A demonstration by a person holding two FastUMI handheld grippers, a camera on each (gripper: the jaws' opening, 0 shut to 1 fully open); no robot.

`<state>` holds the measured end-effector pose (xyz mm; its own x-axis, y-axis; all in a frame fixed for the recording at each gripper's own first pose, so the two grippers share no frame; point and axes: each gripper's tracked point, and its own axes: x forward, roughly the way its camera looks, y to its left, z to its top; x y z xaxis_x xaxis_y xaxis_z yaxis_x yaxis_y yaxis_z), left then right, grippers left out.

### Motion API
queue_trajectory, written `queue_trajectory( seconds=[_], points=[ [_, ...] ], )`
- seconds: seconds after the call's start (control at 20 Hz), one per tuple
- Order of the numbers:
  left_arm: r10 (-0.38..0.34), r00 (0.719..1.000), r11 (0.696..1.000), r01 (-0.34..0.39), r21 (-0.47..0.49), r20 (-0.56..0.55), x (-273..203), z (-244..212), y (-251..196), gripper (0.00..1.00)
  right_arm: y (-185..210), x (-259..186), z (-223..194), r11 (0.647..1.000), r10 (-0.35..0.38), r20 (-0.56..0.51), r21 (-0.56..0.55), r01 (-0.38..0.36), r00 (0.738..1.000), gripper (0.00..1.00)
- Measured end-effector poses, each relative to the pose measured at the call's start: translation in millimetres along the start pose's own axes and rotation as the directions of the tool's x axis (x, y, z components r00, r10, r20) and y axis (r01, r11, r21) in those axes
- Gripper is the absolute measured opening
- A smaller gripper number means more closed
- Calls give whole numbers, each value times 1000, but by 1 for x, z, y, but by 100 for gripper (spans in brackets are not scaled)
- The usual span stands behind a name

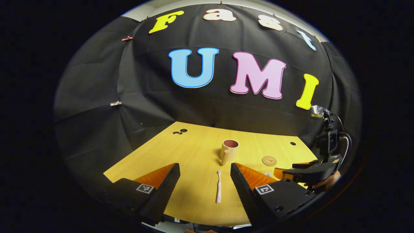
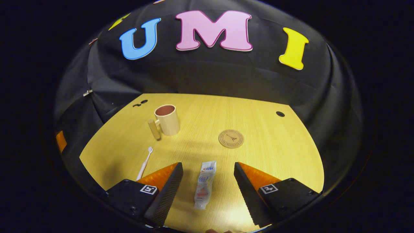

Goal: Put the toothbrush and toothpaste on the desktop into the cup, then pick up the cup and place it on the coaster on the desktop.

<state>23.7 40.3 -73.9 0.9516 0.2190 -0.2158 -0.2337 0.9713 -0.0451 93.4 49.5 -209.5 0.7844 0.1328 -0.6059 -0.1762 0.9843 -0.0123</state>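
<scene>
My left gripper (image 1: 205, 176) hangs above a smooth yellow wood-grain desktop (image 1: 194, 149), fingers spread wide and holding nothing. Between them on the wood lies a slim white and pale pink plastic toothbrush (image 1: 219, 191), its long axis running straight away from me, bristle head at the far end, towards a cream cylindrical cup with a dusky pink inside (image 1: 229, 151). The cup stands upright and open. Right of it lies a flat round wooden coaster (image 1: 269, 160) with a printed emblem too small to read.

My right gripper (image 2: 208, 176) is likewise wide open and empty above the desktop. Between its fingers lies a soft, crinkled white toothpaste tube (image 2: 204, 188), lengthwise away from me, flat crimped end farthest. It carries printed branding in blue and red. From here the cup's chunky handle points toward the toothbrush.
</scene>
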Motion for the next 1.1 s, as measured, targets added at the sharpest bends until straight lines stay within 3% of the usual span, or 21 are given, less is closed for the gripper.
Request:
queue_trajectory(
  seconds=[0.1,0.15,0.4,0.75,0.9,1.1],
  points=[
    [28,1000,1000,-28,2,-9,-1,-3,5,98,1,17,-13,1000,-1,-54,-13,1,999,94],
    [40,999,999,-40,4,-13,0,-3,7,98,2,24,-20,1000,-1,-82,-21,-1,997,98],
    [81,996,997,-82,-4,-42,2,-11,12,98,-3,58,-58,996,-45,-212,-82,28,976,98],
    [91,993,996,-91,-2,-75,2,-17,13,98,-8,70,-82,995,-72,-298,-90,47,952,98],
    [83,994,997,-83,-1,-76,0,-15,13,97,4,69,-97,999,-19,-357,-39,5,934,98],
    [73,994,997,-72,6,-83,-1,-17,12,98,10,71,-96,1000,3,-362,-5,-5,932,91]
  ],
)
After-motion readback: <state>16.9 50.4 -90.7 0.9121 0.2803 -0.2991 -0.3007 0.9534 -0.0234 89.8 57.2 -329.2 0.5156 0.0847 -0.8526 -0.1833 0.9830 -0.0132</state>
